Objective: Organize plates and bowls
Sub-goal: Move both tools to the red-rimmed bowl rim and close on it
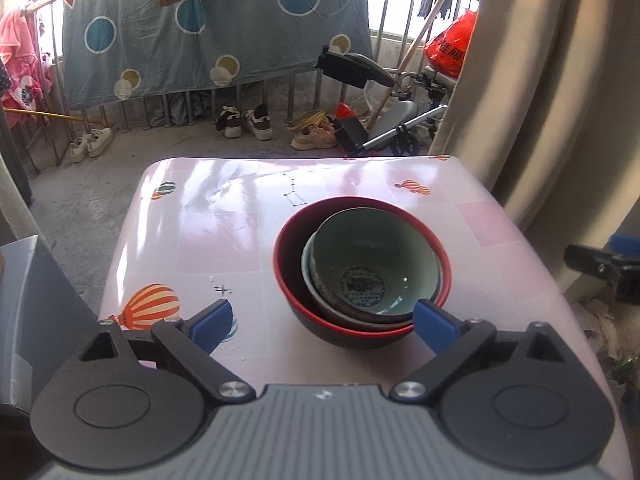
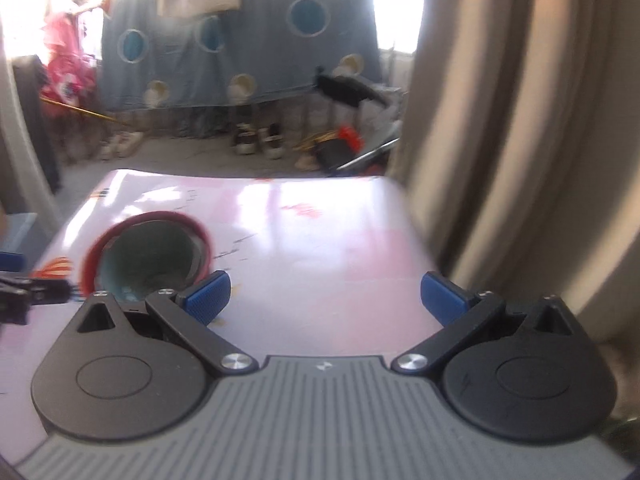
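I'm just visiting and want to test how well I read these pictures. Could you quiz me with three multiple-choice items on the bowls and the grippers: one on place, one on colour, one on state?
1. Where does the pale green bowl sit?
A. Nested inside the red-rimmed bowl
B. Alone on the table
C. On the floor by the shoes

2. What colour are the gripper pads?
A. Yellow
B. Blue
C. White

3. How does the left gripper stand?
A. Shut on a bowl
B. Shut on nothing
C. Open, holding nothing

Answers: 1 A, its rim lies within the red rim. 2 B, both wrist views show blue pads. 3 C, its pads are spread wide apart and neither presses on the bowls; the right gripper is open too, over bare table.
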### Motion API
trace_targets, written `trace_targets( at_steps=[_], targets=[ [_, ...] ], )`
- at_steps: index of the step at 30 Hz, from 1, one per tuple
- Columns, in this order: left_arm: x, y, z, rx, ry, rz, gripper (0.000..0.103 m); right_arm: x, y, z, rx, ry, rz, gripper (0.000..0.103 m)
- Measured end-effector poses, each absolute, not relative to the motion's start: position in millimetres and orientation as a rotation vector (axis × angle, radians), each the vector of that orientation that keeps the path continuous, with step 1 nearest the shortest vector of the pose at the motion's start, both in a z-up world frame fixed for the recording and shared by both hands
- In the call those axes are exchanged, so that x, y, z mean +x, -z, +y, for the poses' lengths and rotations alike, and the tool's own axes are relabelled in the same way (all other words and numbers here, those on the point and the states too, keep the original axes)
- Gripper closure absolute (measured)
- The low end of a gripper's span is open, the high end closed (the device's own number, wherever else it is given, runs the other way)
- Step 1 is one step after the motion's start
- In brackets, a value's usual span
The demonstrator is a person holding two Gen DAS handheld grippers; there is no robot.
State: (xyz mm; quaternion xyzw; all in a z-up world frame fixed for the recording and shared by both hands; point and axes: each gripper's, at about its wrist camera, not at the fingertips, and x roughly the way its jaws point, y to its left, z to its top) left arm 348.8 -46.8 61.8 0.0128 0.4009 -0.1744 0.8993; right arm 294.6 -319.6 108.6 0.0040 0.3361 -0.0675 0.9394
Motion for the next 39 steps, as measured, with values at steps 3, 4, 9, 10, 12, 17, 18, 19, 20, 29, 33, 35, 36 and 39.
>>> trace_targets(
  at_steps=[3,4,9,10,12,17,18,19,20,29,33,35,36,39],
  targets=[
    [354.0,-62.6,-43.9,-0.033,0.395,0.840,0.000,296.2,-103.0,-324.5,0.069,0.075,0.677,0.001],
    [355.8,-62.7,-43.5,-0.049,0.398,0.841,0.000,297.4,-102.3,-324.3,0.082,0.049,0.671,0.001],
    [362.1,-66.8,-46.9,-0.042,0.392,0.812,0.000,311.9,-100.6,-326.5,0.186,-0.058,0.648,0.001],
    [363.0,-66.8,-48.2,-0.042,0.401,0.807,0.000,317.9,-100.1,-327.5,0.208,-0.072,0.646,0.001],
    [365.9,-65.3,-51.0,-0.049,0.412,0.803,0.000,325.5,-97.4,-327.4,0.241,-0.089,0.648,0.001],
    [375.8,-55.3,-59.6,-0.046,0.390,0.825,0.000,343.2,-85.0,-326.2,0.327,-0.129,0.679,0.001],
    [378.2,-52.9,-60.9,-0.045,0.386,0.832,0.000,348.0,-81.2,-326.2,0.344,-0.136,0.688,0.001],
    [380.4,-50.7,-61.7,-0.044,0.380,0.841,0.000,352.0,-77.8,-325.8,0.359,-0.144,0.698,0.002],
    [382.2,-48.4,-62.0,-0.045,0.376,0.848,0.000,355.8,-74.8,-325.3,0.372,-0.148,0.707,0.002],
    [400.5,-36.5,-55.0,-0.095,0.300,0.884,0.012,388.3,-38.4,-320.0,0.464,-0.162,0.801,0.009],
    [409.5,-28.2,-53.7,-0.126,0.292,0.923,0.029,399.8,-20.7,-321.0,0.498,-0.144,0.840,0.020],
    [411.6,-25.1,-54.2,-0.136,0.298,0.940,0.034,403.8,-12.9,-322.6,0.530,-0.147,0.863,0.025],
    [412.3,-23.5,-54.9,-0.136,0.295,0.947,0.035,405.8,-9.6,-322.8,0.543,-0.149,0.872,0.028],
    [413.0,-21.1,-55.2,-0.135,0.278,0.950,0.041,412.9,1.5,-323.4,0.575,-0.165,0.906,0.036]
  ],
)
